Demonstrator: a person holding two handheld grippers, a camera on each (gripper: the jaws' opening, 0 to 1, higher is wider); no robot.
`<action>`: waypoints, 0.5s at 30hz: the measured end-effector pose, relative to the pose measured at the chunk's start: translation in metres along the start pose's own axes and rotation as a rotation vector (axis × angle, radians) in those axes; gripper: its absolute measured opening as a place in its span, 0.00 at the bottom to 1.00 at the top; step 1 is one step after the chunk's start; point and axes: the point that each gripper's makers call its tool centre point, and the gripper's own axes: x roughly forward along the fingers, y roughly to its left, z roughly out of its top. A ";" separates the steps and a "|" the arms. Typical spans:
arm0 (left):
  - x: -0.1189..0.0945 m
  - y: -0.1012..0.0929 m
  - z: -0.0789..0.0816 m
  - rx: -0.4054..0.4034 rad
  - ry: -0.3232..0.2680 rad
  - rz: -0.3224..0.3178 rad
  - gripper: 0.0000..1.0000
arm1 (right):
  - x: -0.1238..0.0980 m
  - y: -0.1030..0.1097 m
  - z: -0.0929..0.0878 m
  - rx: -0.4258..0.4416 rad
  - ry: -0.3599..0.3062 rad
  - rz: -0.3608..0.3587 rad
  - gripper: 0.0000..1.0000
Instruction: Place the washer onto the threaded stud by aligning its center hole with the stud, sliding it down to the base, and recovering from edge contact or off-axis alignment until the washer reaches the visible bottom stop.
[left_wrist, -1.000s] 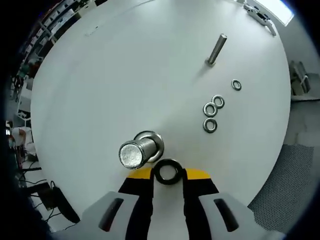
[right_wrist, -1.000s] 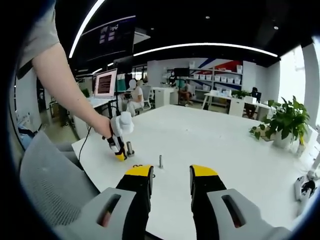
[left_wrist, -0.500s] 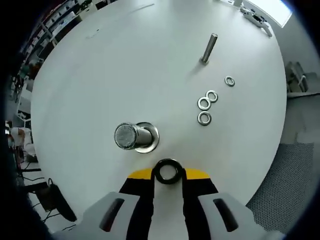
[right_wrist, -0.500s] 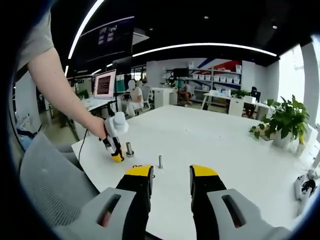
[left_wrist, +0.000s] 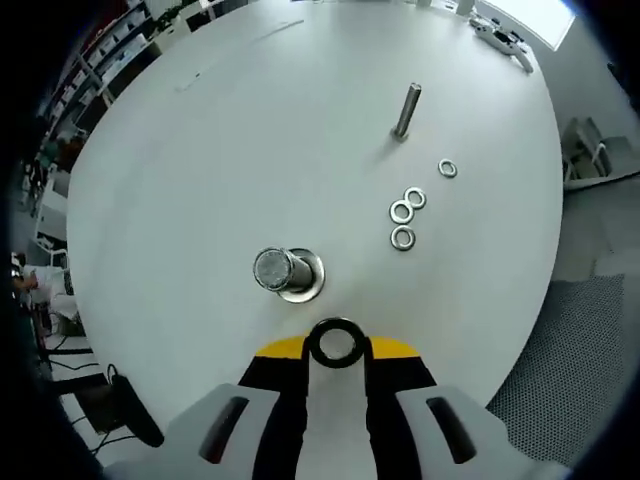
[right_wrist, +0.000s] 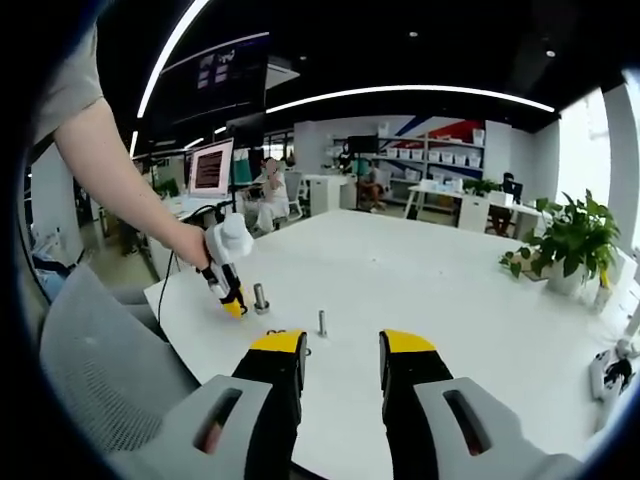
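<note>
Two studs (left_wrist: 286, 272), five washers (left_wrist: 403, 239), one held.

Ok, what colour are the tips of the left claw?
Yellow, over black, on the left claw; clearest in the left gripper view.

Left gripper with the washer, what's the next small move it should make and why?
Probably carry the washer forward and a bit left until its hole sits over the top of the threaded stud, then lower it. The left gripper holds the washer between its yellow tips, and the washer is short of the stud and off its axis, apart from it. The stud's base flange is bare.
</note>
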 end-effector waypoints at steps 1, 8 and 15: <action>-0.002 0.000 0.001 0.030 0.000 0.001 0.19 | 0.000 0.000 0.000 0.002 0.000 0.000 0.31; -0.022 -0.003 0.011 0.072 -0.022 0.003 0.19 | 0.000 0.000 0.000 0.002 0.000 0.002 0.31; -0.043 -0.007 0.021 0.130 -0.040 0.013 0.19 | 0.000 0.002 0.000 -0.001 0.001 0.008 0.31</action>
